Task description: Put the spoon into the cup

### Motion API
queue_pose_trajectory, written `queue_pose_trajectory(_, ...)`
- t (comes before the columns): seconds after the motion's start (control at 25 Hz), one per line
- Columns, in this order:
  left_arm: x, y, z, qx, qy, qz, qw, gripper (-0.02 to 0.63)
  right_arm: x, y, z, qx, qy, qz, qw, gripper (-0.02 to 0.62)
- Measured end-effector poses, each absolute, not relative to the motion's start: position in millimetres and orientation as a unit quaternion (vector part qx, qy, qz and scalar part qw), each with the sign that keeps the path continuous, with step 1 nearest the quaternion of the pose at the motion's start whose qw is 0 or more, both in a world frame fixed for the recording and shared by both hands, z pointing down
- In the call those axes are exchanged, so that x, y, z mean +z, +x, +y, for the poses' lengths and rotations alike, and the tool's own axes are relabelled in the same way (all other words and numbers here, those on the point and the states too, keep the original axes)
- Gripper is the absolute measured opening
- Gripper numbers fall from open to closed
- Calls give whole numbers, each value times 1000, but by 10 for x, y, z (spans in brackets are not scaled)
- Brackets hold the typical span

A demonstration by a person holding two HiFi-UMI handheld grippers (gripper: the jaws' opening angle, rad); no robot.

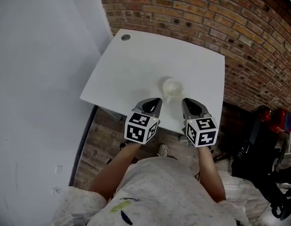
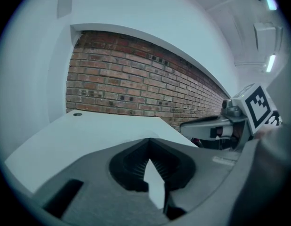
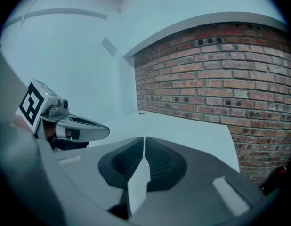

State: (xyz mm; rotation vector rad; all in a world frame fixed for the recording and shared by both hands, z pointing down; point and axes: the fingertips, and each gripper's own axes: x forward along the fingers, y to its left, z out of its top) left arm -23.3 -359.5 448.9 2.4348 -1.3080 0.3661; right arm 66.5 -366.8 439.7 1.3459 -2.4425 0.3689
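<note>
Cup (image 1: 173, 87) stands on the table (image 1: 136, 65) at twelve o'clock from the left gripper (image 1: 154, 104) and right gripper (image 1: 188, 105) — both jaws pressed together, empty, seemingly parked; no spoon shows.

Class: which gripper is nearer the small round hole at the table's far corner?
Left. The left gripper sits nearer the person and right of the hole; the right gripper lies farther right, on the cup's other side.

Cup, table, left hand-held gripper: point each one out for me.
cup (image 1: 173, 87): head view, middle of its round top.
table (image 1: 136, 65): head view, bare white top.
left hand-held gripper (image 1: 157, 100): head view, between its fingertips.
</note>
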Motion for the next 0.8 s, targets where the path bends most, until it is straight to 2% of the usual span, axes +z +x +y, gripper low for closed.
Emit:
queue_pose_trajectory(0.12,4477,-227,-3514,128,863,-456,174,-8,4323,666,-3565,121,479,-855,156,12)
queue_pose_trajectory(0.8,4466,-98,-3173,122,875,-437,170,-8,4248,741,-3166,112,491,-853,138,11)
